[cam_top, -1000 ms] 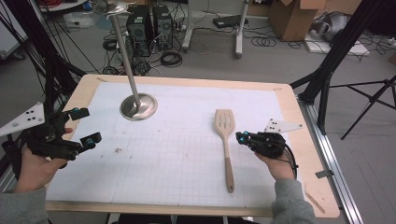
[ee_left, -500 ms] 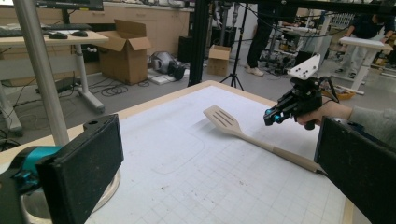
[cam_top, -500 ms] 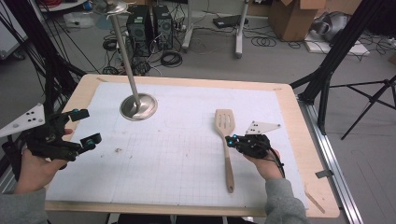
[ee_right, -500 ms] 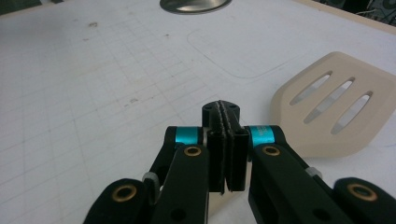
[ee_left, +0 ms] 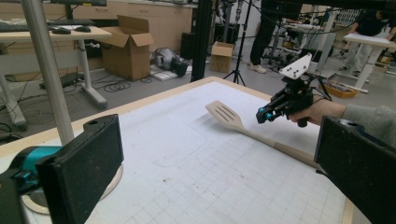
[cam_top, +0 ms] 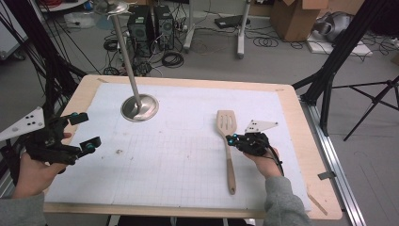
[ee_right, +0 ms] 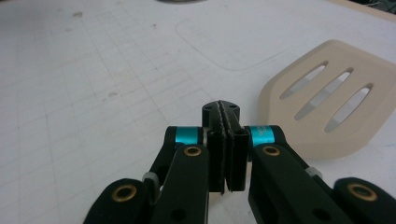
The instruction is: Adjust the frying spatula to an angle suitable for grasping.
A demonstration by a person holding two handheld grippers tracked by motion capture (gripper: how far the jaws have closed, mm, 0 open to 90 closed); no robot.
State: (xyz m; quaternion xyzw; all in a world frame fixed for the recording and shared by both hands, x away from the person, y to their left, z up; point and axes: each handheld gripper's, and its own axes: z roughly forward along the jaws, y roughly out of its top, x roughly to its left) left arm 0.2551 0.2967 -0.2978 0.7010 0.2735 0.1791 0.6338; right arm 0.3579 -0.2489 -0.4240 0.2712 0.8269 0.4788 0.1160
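Closing in on the wooden spatula (cam_top: 227,143) at mat center-right: our right gripper (cam_top: 230,139) sits at its 3 o'clock, jaws pressed together, holding nothing. We should open wide before straddling the handle. Left gripper (cam_top: 84,132) open, empty. Metal stand (cam_top: 139,107) at 10 o'clock, well apart.

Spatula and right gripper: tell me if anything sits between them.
Nothing visible does. The right gripper, jaws pressed shut on nothing, hovers right beside the neck of the wooden spatula, which lies flat on the white mat. The bare mat is all that separates them. The metal stand sits far off to the left.
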